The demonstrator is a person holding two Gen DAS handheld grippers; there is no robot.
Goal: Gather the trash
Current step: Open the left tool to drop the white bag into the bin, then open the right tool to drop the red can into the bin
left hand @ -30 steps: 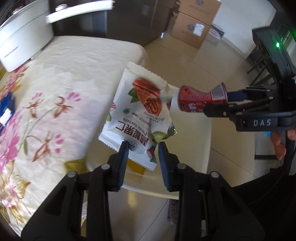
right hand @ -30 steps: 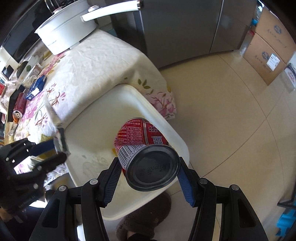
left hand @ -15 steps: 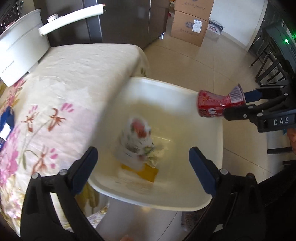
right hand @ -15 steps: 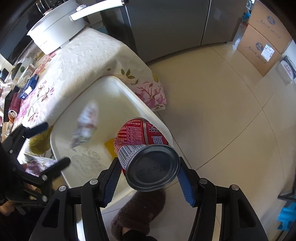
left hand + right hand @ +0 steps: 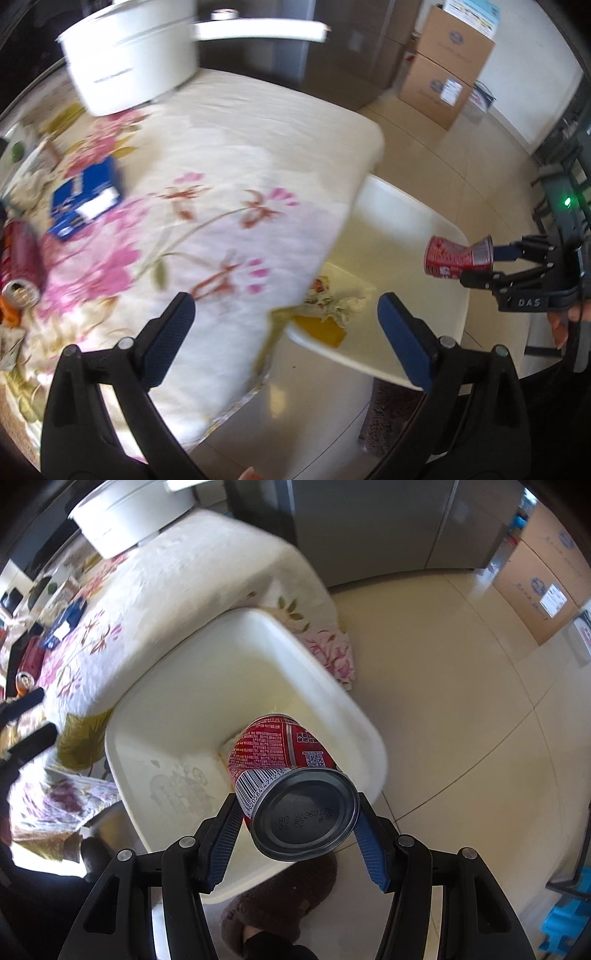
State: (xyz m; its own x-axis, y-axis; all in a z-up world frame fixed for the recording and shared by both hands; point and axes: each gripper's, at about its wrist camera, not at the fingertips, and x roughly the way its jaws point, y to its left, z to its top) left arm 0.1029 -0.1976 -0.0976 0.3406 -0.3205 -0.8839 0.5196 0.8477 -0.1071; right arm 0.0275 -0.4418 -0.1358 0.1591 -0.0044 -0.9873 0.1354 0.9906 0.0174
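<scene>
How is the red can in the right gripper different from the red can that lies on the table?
The held can hangs top down over the white bin, clamped by the right gripper; the table can lies on its side on the flowered cloth, untouched. The held can shows its closed base, the table can its opened top. Both are red.

Bin (image 5: 369, 723) beside the table (image 5: 258, 147) — wrapper (image 5: 332, 301) inside, can (image 5: 284, 753) above.

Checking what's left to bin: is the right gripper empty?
No, the right gripper is shut on a red can above the white bin.
</scene>
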